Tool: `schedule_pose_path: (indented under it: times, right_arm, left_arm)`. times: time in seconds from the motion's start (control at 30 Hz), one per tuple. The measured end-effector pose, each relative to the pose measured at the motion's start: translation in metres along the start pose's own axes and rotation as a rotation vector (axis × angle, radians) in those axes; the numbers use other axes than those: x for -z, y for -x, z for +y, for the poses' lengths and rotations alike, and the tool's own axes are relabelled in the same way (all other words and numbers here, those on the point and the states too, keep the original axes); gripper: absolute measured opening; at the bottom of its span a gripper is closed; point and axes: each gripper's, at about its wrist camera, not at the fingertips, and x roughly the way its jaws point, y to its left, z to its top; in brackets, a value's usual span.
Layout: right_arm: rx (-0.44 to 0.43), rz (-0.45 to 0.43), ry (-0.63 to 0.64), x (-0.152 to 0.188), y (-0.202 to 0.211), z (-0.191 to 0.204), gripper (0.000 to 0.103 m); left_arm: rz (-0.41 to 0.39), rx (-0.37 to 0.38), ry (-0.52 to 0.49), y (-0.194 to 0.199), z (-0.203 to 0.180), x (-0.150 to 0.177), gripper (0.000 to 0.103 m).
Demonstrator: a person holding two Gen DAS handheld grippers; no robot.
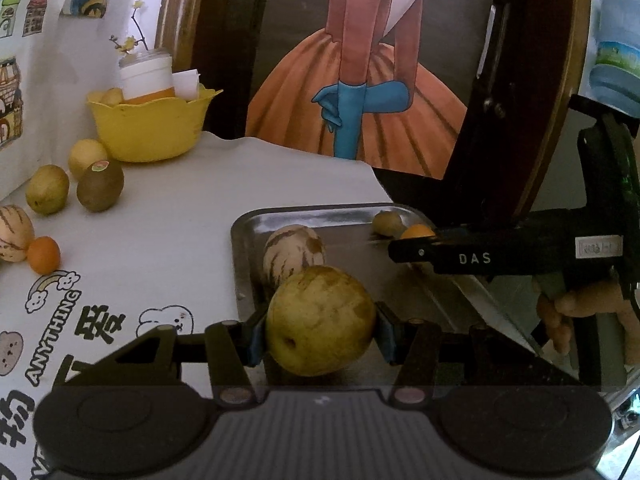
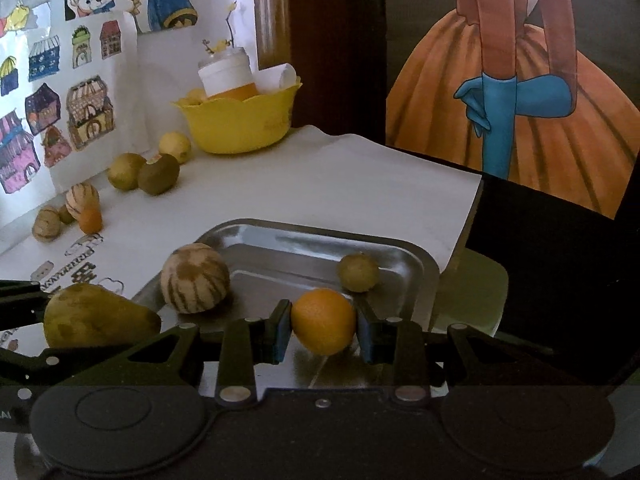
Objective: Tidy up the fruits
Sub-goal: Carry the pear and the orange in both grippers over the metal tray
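Observation:
My left gripper is shut on a yellow-green pear and holds it over the near part of the metal tray. The pear also shows in the right wrist view. My right gripper is shut on a small orange just above the tray. In the tray lie a striped melon-like fruit and a small green fruit. The right gripper's body shows in the left wrist view.
A yellow bowl with a white jar stands at the back. Loose fruits lie left on the white cloth: a kiwi, green fruits, a striped fruit, a small orange. A framed painting stands behind.

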Motion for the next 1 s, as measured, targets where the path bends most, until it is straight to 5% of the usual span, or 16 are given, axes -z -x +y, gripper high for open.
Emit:
schedule_pose_path:
  times: [1.0]
  right_arm:
    - [0.007,0.006,0.004,0.002,-0.009,-0.003,0.037]
  left_arm:
    - [0.039,-0.014,0.005,-0.011,-0.006,0.007,0.058]
